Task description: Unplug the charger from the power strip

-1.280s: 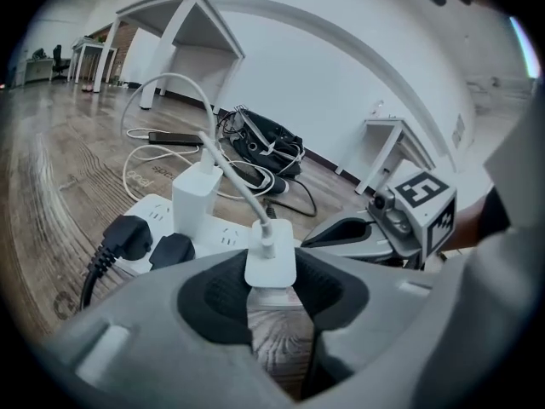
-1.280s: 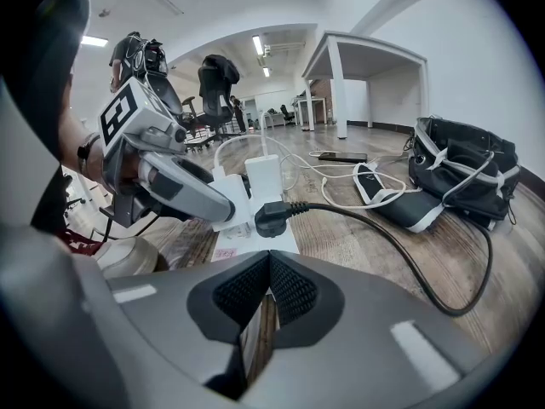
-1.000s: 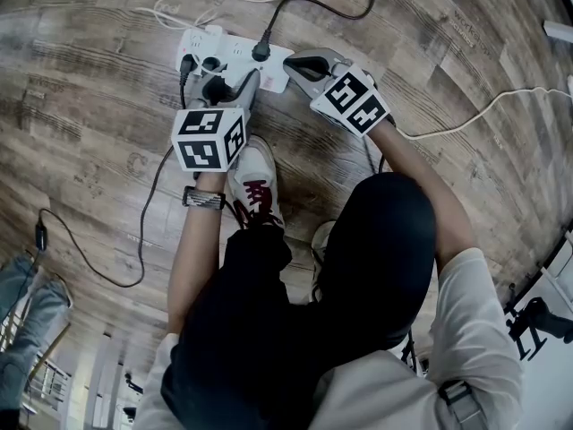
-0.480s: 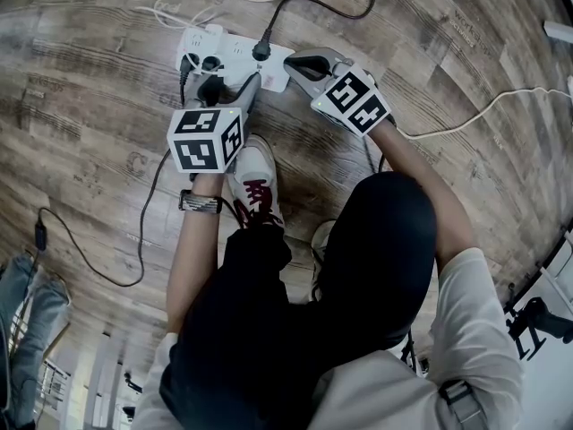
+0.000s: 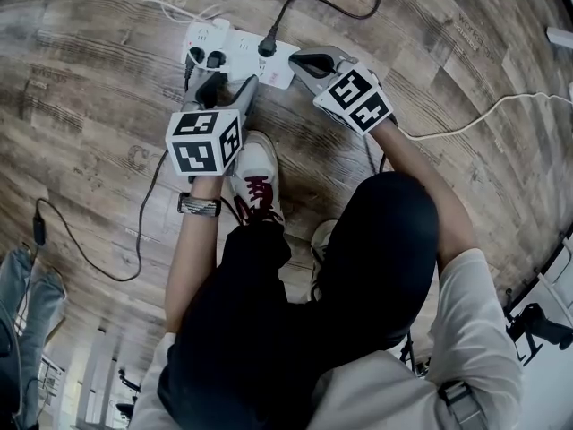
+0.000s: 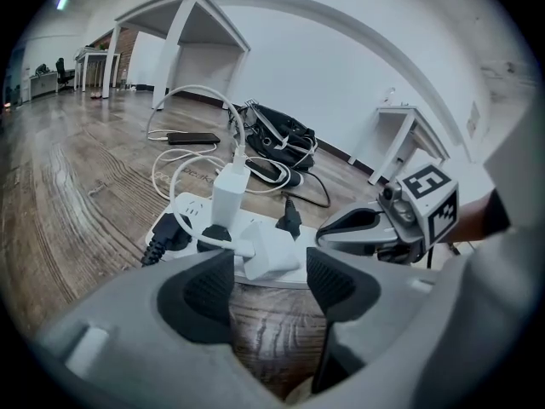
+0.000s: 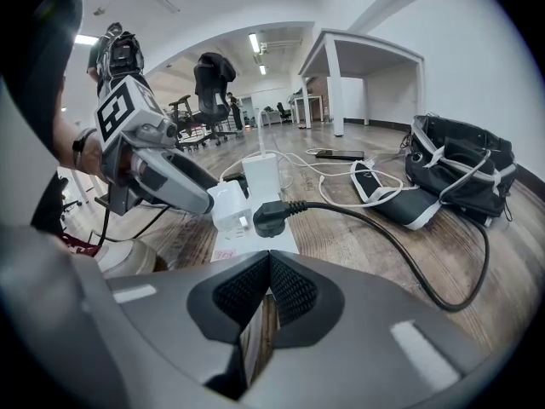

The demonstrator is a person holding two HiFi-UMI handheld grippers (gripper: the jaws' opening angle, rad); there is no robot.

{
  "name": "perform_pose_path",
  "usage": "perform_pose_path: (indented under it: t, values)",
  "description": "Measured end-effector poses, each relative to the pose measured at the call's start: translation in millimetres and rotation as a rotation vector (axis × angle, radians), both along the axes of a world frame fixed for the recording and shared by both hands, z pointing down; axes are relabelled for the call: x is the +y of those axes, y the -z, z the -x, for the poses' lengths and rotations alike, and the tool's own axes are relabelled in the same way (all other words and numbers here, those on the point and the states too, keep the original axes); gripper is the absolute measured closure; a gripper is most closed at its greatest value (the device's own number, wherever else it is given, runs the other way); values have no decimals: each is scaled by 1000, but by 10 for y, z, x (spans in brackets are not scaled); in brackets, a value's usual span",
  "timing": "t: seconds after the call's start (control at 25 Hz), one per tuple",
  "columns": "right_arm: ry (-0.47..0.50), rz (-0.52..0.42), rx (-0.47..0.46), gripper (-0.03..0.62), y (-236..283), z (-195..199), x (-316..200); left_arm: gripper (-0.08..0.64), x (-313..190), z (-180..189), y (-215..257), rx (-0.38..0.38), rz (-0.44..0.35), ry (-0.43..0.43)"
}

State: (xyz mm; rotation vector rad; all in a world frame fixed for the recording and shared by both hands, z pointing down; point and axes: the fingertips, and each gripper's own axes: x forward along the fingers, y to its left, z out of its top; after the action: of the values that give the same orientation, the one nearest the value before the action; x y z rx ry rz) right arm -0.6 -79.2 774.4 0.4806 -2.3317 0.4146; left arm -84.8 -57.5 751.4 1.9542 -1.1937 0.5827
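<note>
A white power strip (image 5: 235, 47) lies on the wood floor with black plugs and a tall white adapter (image 6: 230, 196) in it. The small white charger (image 6: 269, 250) sits tilted at the strip's near edge, its thin cable running left; I cannot tell whether its pins are seated. My left gripper (image 6: 271, 268) stands open just short of the charger, its pads clear of it. In the head view the left gripper (image 5: 226, 86) is below the strip. My right gripper (image 7: 269, 267) is shut on nothing, resting at the strip's right end (image 5: 309, 64).
A black plug (image 7: 272, 217) with a thick cord runs off the strip toward a black bag (image 7: 464, 164). A phone (image 6: 194, 138) and loose white cables lie beyond. The person's shoe (image 5: 255, 182) is just below the left gripper. A white cable (image 5: 474, 119) crosses the floor at right.
The left gripper's jaws have spread wider and it has drawn back slightly from the strip. The right gripper has kept still.
</note>
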Motion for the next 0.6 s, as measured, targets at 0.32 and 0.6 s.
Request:
perform_pose_path:
  t: [0.32, 0.6]
  values:
    - [-13, 18, -12, 591, 36, 12, 9, 291, 66, 37, 23, -8, 0, 9]
    - [-24, -6, -56, 591, 196, 96, -29, 305, 57, 39, 62, -50, -31, -19]
